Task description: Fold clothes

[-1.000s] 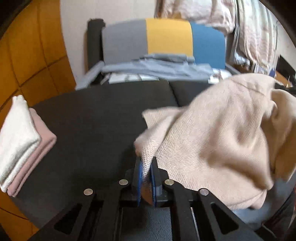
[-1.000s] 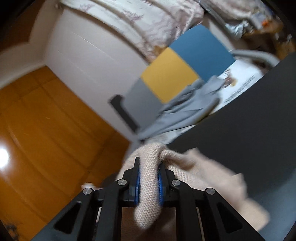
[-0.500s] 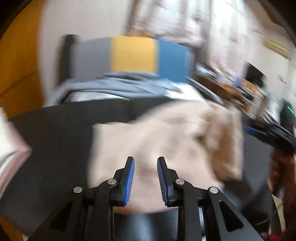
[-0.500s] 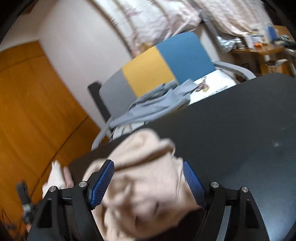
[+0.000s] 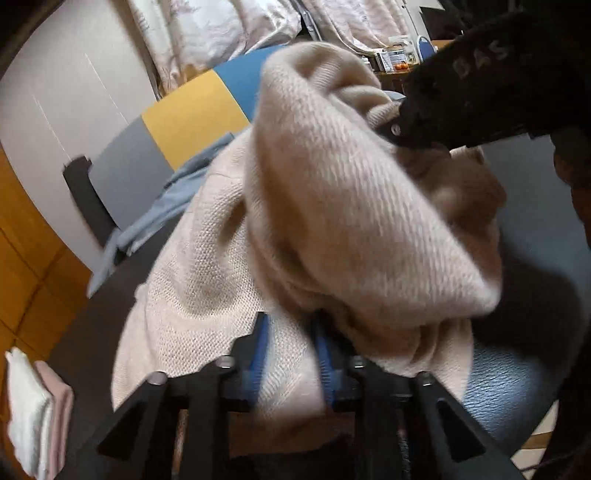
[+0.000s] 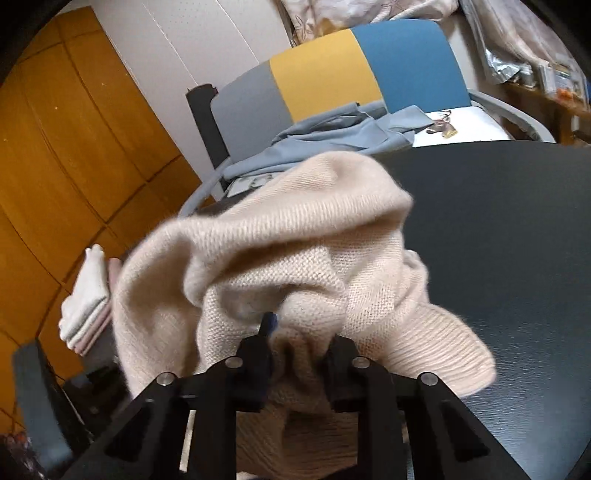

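Both tongs, left (image 5: pixel 290 354) and right (image 6: pixel 299 343), closing on one beige sweater (image 5: pixel 351 221); two folded cloths (image 6: pixel 86 299) beside.

Tricolour chair (image 6: pixel 332 74), black table (image 6: pixel 517 221), orange wooden panels (image 6: pixel 55 147), patterned curtain (image 5: pixel 207 33)

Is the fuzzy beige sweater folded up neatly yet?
No, the beige sweater lies bunched in a rumpled heap on the black table.
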Available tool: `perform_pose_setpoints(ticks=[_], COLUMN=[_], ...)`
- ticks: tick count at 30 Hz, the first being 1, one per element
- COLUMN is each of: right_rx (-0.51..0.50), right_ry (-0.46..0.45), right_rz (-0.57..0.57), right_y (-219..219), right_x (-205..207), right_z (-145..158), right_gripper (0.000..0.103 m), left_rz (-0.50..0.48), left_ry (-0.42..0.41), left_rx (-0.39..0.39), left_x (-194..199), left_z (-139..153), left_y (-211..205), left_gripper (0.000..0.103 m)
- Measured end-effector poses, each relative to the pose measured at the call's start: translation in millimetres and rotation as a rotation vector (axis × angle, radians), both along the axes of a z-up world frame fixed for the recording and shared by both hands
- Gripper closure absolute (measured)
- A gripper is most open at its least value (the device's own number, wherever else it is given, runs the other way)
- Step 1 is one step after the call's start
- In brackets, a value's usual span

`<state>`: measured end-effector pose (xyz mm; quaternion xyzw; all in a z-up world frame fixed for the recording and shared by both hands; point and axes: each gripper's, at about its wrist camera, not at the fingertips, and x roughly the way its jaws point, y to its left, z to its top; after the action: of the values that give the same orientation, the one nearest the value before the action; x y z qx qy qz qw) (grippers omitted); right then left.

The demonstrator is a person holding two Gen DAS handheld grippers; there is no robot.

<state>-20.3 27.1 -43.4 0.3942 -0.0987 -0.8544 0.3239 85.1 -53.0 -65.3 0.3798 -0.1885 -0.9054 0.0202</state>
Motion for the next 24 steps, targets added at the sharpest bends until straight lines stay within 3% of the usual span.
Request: perform_pose_setpoints(ticks=[4, 8, 14, 17, 21, 24], right_rx=[-0.191, -0.408, -0.65, -0.752, -0.832, -0.772], right_ry=[-0.052, -0.073, -0.075, -0.063, -0.039, -0.05], right_rz=[-0.002, 0.003, 0.023, 0.027, -0.021, -0.116], right_y=[14, 35, 54, 65, 88, 100], right_x=[2, 2, 9, 10, 8, -3], right_z=[7, 31, 76, 95, 107, 95], right_gripper=[0.086, 0.087, 0.087, 0.087, 0.087, 0.087], left_rz=[0.018, 0.058, 0.115, 0.174, 0.262, 0.318], left_ry=[0.006, 0.103, 0.245, 0.297, 0.274, 0.195], left_rx=[0.129, 0.231, 0.286, 0.289, 0.322, 0.249], left_x=[5, 19, 40, 15, -16, -40], left_z=[20, 68, 139, 167, 168, 141], left_y=[-19, -49, -101, -143, -194, -211], left_gripper=[0.097, 0.098, 0.098, 0.098, 0.098, 0.097])
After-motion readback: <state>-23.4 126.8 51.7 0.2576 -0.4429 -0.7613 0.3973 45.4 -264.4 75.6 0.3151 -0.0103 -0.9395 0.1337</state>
